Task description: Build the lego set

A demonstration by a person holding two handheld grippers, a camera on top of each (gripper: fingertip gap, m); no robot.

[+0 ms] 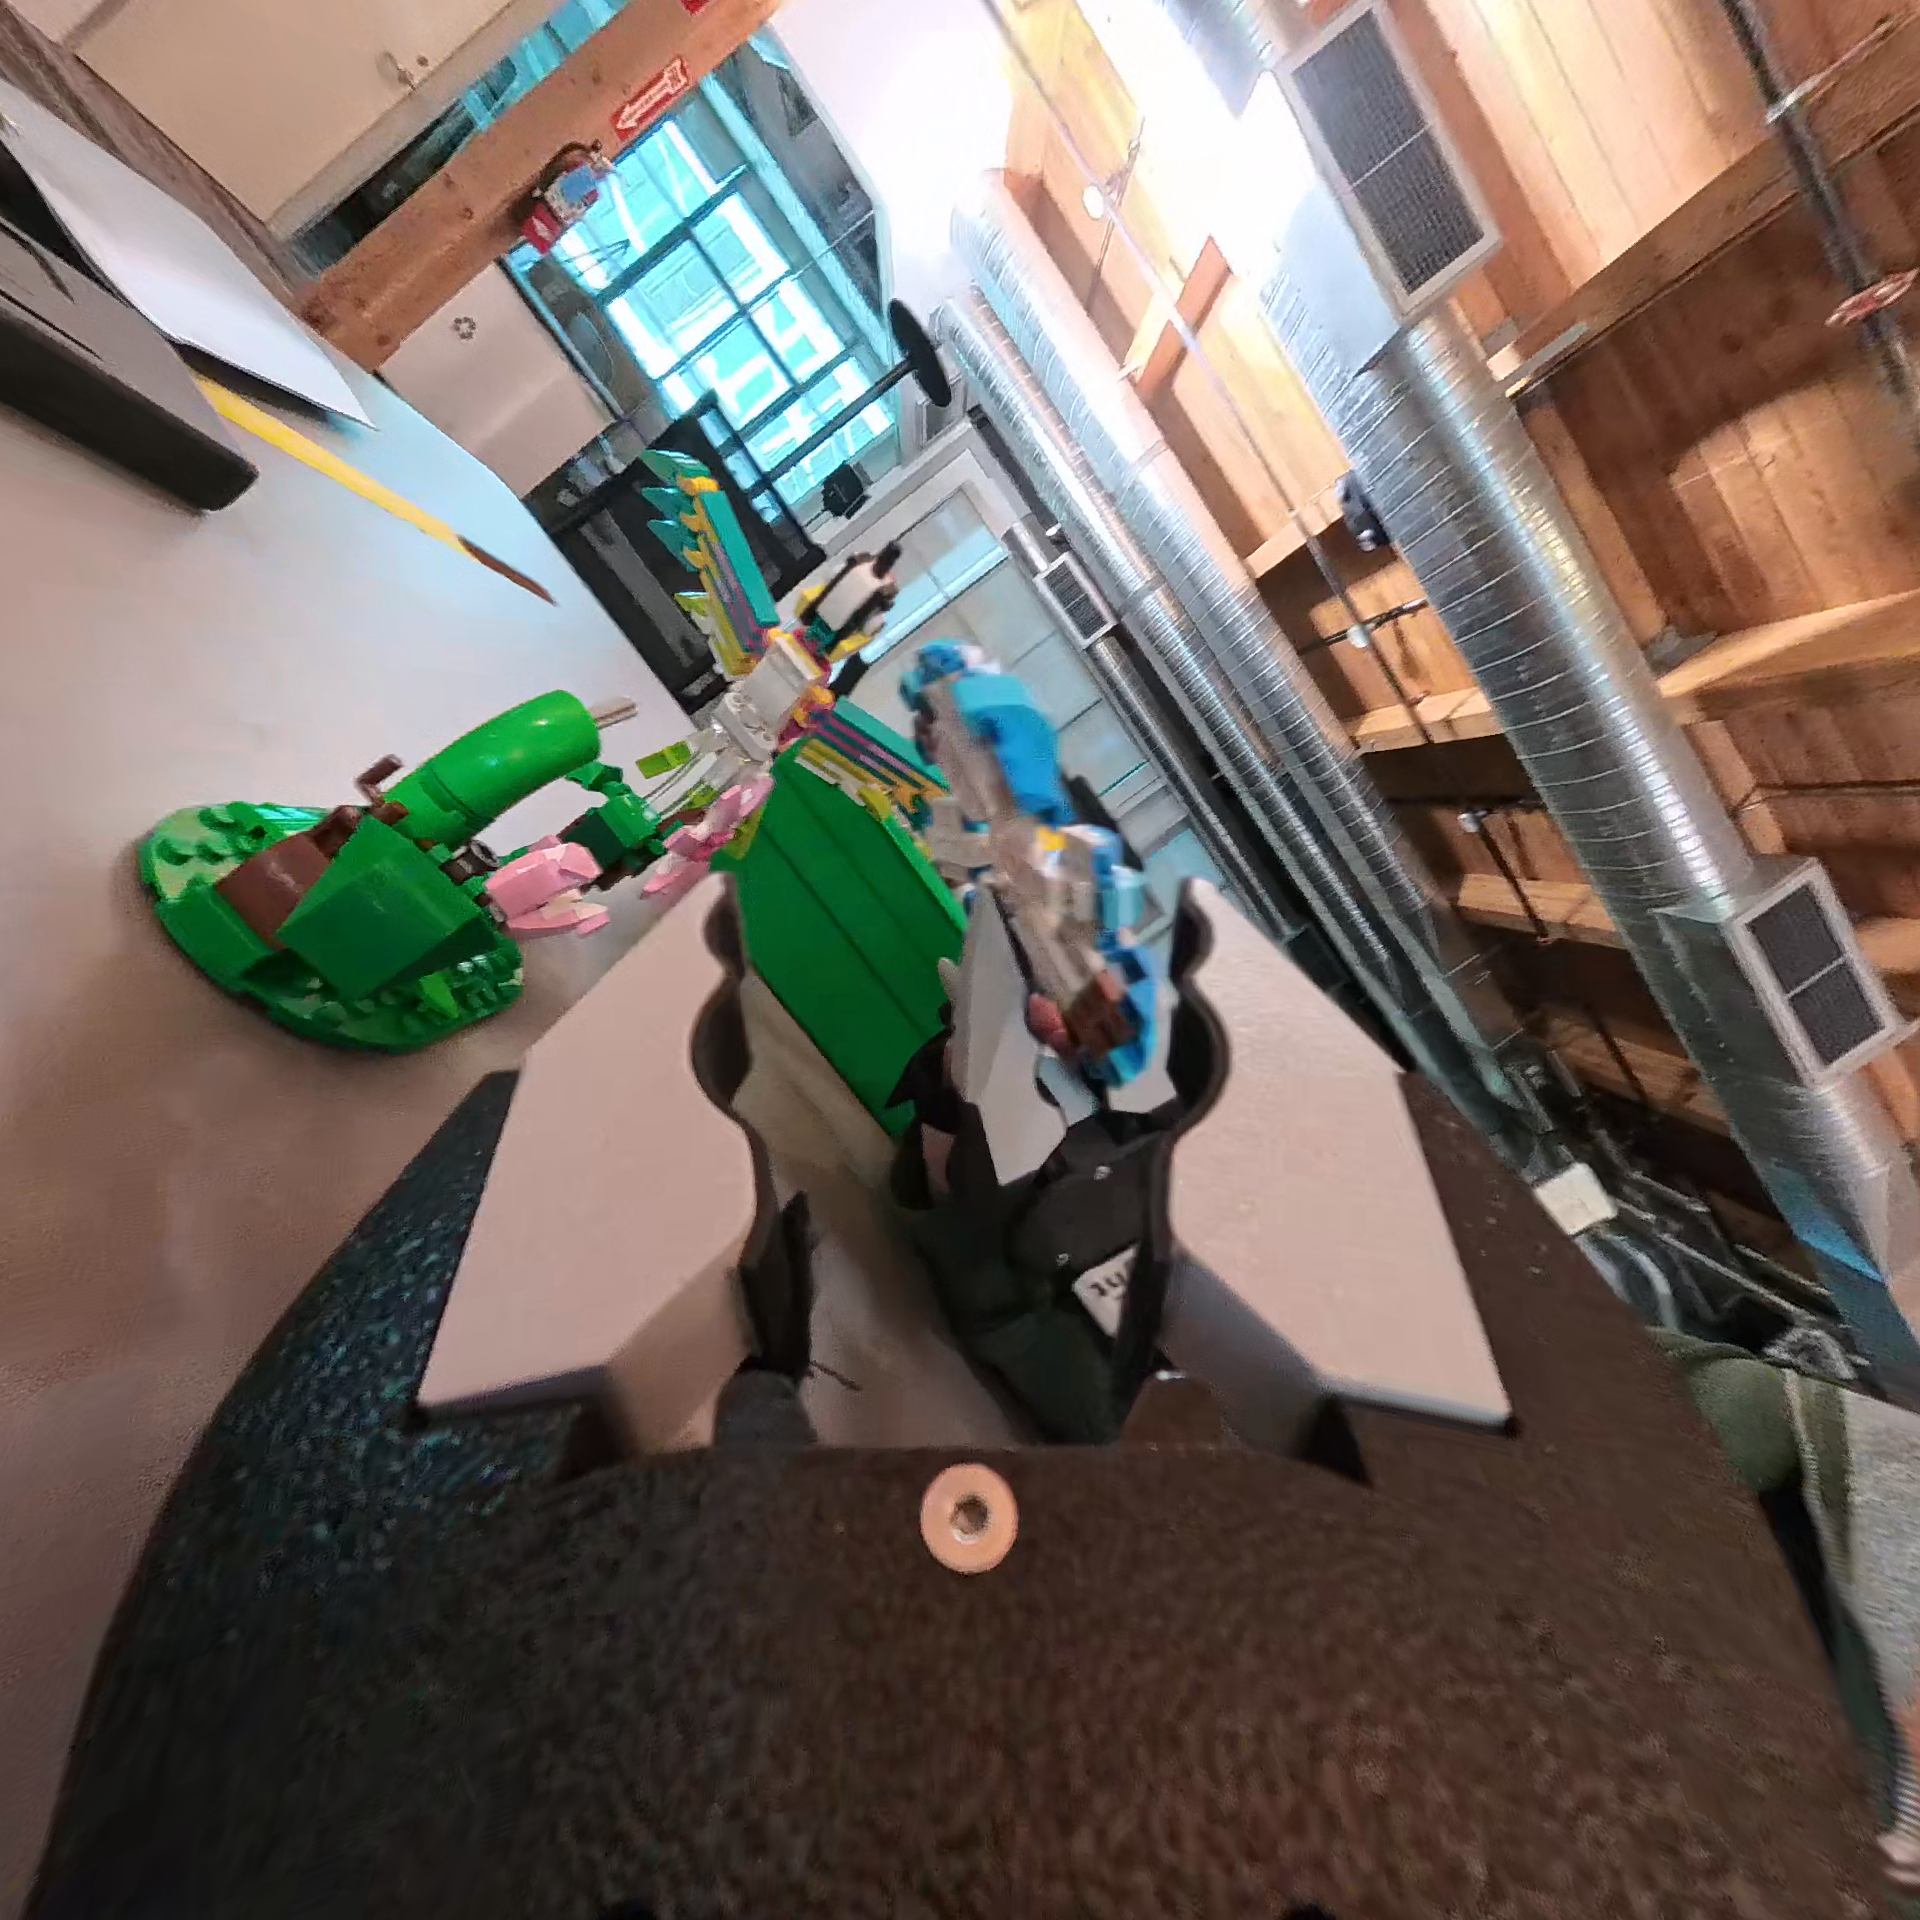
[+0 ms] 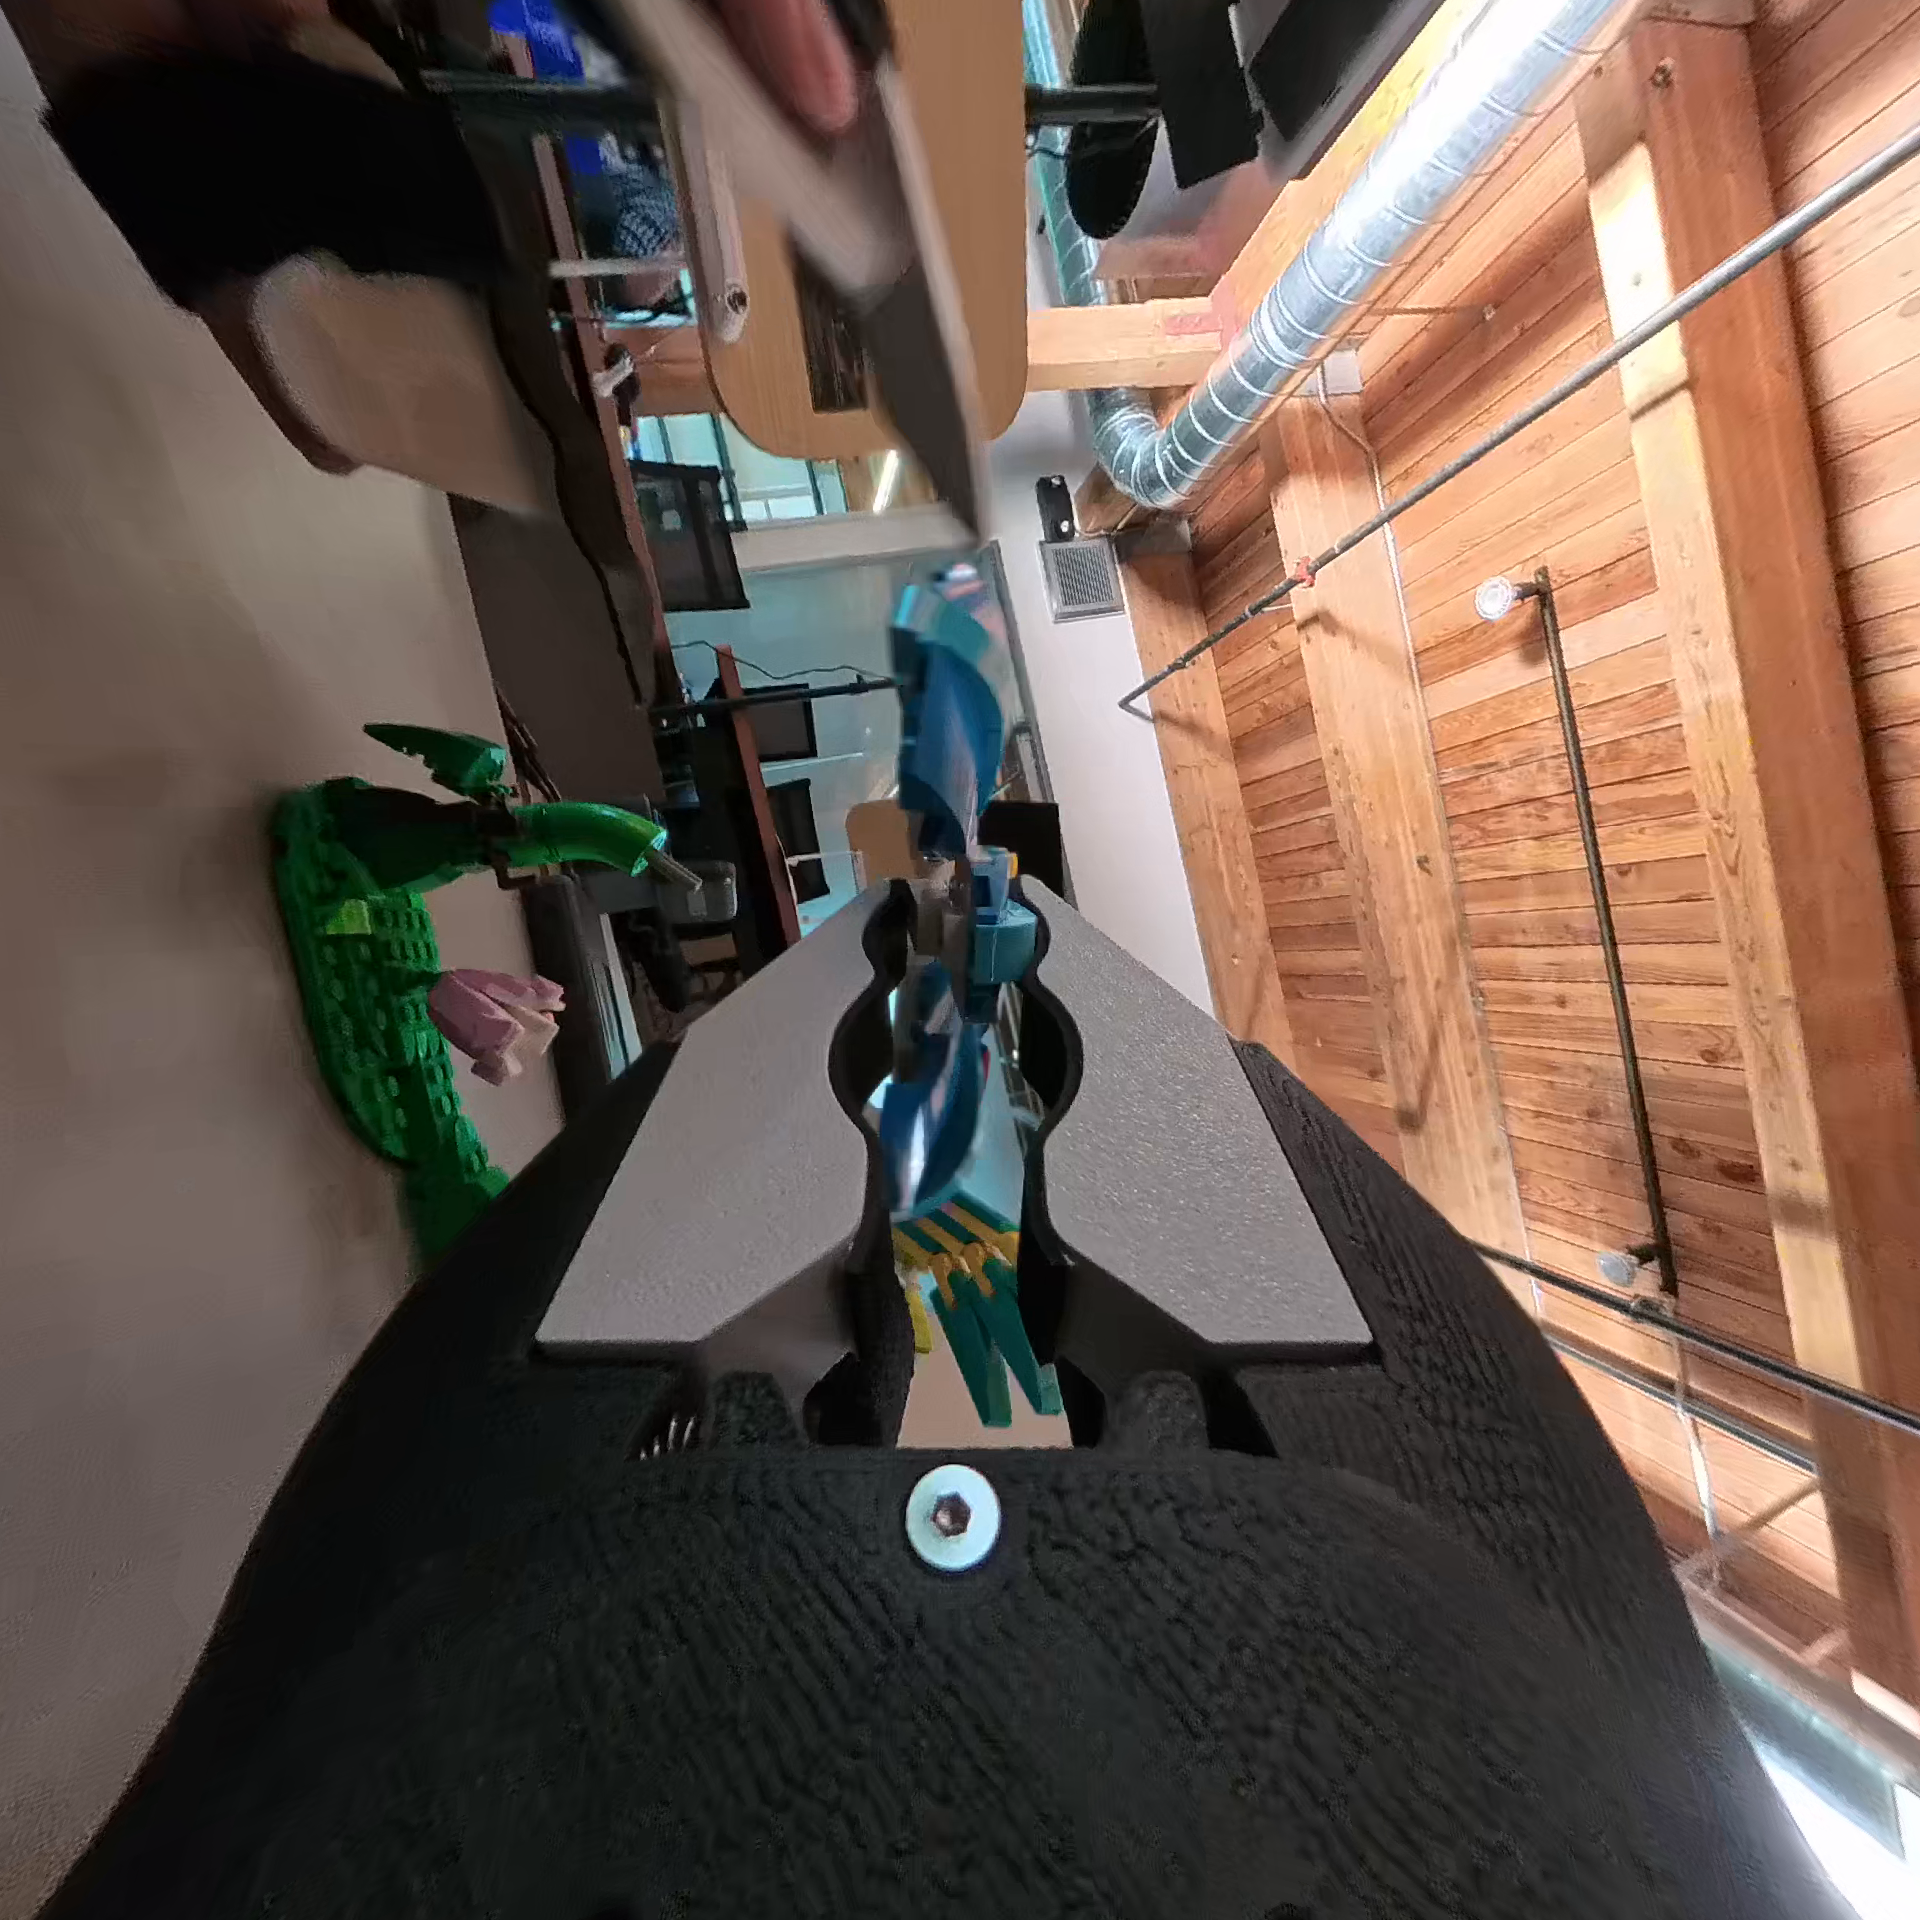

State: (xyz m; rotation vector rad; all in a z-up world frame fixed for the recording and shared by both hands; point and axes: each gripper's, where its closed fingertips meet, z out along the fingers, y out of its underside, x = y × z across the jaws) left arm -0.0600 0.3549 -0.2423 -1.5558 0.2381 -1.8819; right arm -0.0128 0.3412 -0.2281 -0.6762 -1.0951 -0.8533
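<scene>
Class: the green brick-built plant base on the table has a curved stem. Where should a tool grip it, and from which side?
Probably grip the curved green stem from above, closing across its width: it arches clear of the studded base plate, while the pink flowers crowd its lower side.

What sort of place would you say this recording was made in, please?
Probably a converted industrial loft used as an office or workshop: wooden plank ceiling, exposed metal ducts, a large gridded window, and desks with equipment beyond the table.

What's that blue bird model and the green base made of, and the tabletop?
Blue bird: glossy plastic bricks, going by the hard-edged interlocking pieces. Green base: the same shiny plastic, studs visible. Tabletop: smooth, matte, pale grey, perhaps laminate; the material cannot be told for certain.
</scene>
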